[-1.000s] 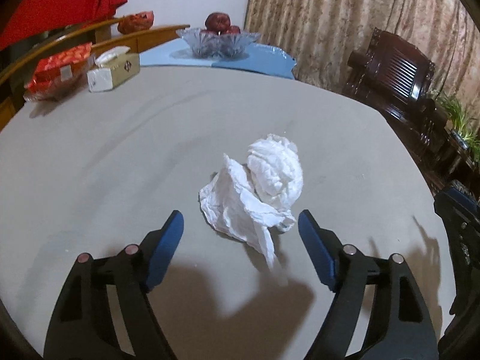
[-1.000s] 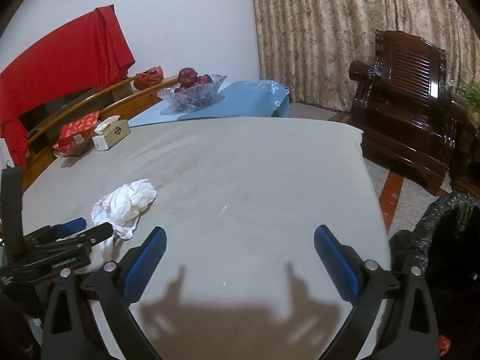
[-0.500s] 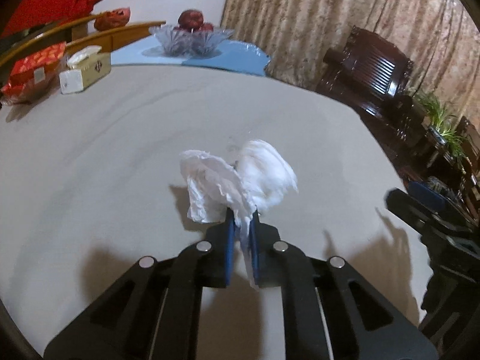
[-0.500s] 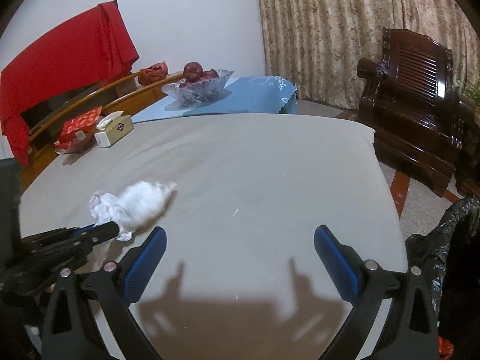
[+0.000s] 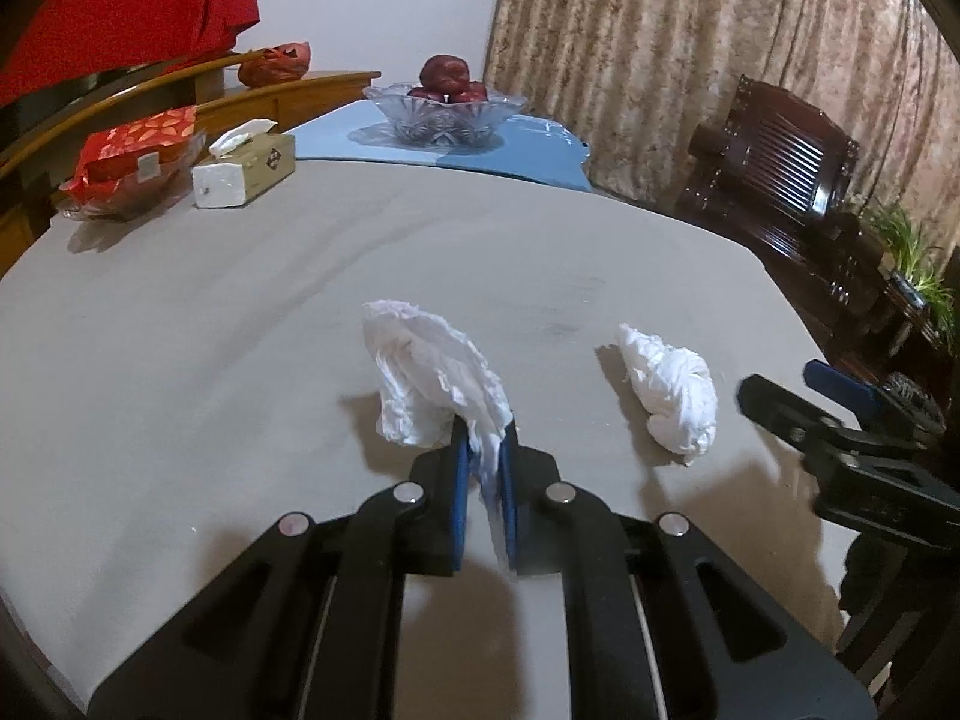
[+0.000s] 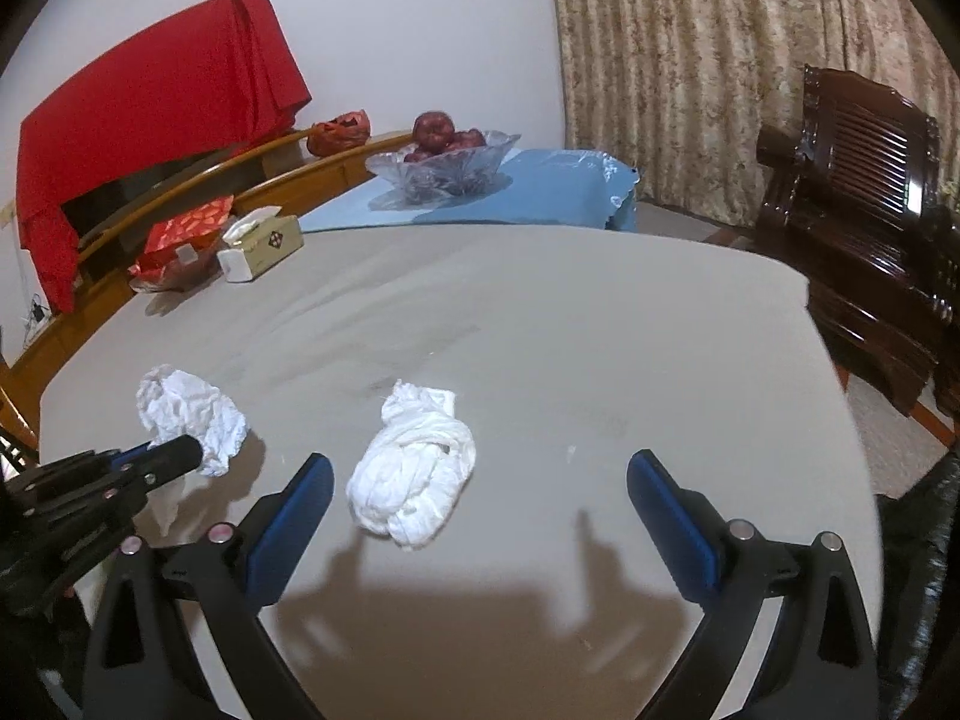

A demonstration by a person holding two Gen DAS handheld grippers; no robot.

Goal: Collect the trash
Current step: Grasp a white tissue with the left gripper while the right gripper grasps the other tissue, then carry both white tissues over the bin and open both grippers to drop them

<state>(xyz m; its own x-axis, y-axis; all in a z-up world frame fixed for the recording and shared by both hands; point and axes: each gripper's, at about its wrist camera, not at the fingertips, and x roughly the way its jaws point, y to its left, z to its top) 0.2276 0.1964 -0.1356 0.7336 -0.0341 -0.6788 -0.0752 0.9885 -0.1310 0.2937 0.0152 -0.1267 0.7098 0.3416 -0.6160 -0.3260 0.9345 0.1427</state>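
Observation:
My left gripper point(image 5: 483, 438) is shut on a crumpled white tissue point(image 5: 429, 375) and holds it just above the grey table point(image 5: 240, 312). That tissue also shows at the left of the right wrist view point(image 6: 192, 414), with the left gripper point(image 6: 180, 453) under it. A second crumpled white tissue point(image 5: 669, 387) lies on the table to its right. In the right wrist view this second tissue point(image 6: 414, 468) lies just ahead of my open right gripper point(image 6: 480, 486), nearer its left finger. The right gripper is empty.
At the table's far side stand a tissue box point(image 5: 243, 171), a red packet on a dish point(image 5: 135, 159) and a glass fruit bowl point(image 5: 447, 111) on a blue cloth. A dark wooden chair point(image 6: 864, 192) stands right. Something black and crinkled point(image 6: 924, 540) sits past the table's right edge.
My left gripper closed on one tissue and lifted it to the left, pulling it apart from the other. The right gripper moved left, closer to the second tissue.

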